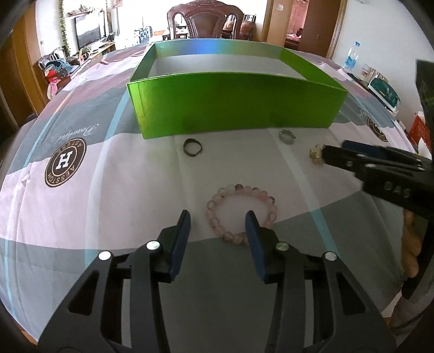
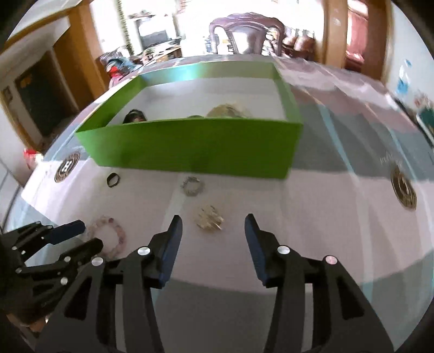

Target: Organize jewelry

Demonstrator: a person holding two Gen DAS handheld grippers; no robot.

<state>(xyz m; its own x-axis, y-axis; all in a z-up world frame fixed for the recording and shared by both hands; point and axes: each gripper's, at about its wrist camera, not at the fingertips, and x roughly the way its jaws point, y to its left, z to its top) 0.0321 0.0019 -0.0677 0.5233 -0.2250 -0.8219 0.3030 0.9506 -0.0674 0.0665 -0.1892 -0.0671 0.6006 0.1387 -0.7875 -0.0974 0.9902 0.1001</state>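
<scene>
A green box [image 1: 233, 103] stands on the table beyond the jewelry; in the right wrist view [image 2: 195, 144] it holds several pieces. A pink bead bracelet [image 1: 241, 213] lies between the tips of my open left gripper [image 1: 218, 221]; it also shows in the right wrist view [image 2: 111, 236]. A dark ring [image 1: 192, 147], a silver ring [image 1: 287, 136] and a gold piece [image 1: 316, 154] lie in front of the box. My right gripper [image 2: 213, 225] is open with the gold piece [image 2: 209, 217] between its fingertips. The dark ring [image 2: 113, 179] and silver ring [image 2: 193, 185] lie beyond.
A patterned cloth [image 1: 81, 190] with round logos covers the table. A wooden chair [image 1: 206, 21] stands behind the box. A water bottle [image 1: 351, 57] and packages [image 1: 383, 92] sit at the far right edge.
</scene>
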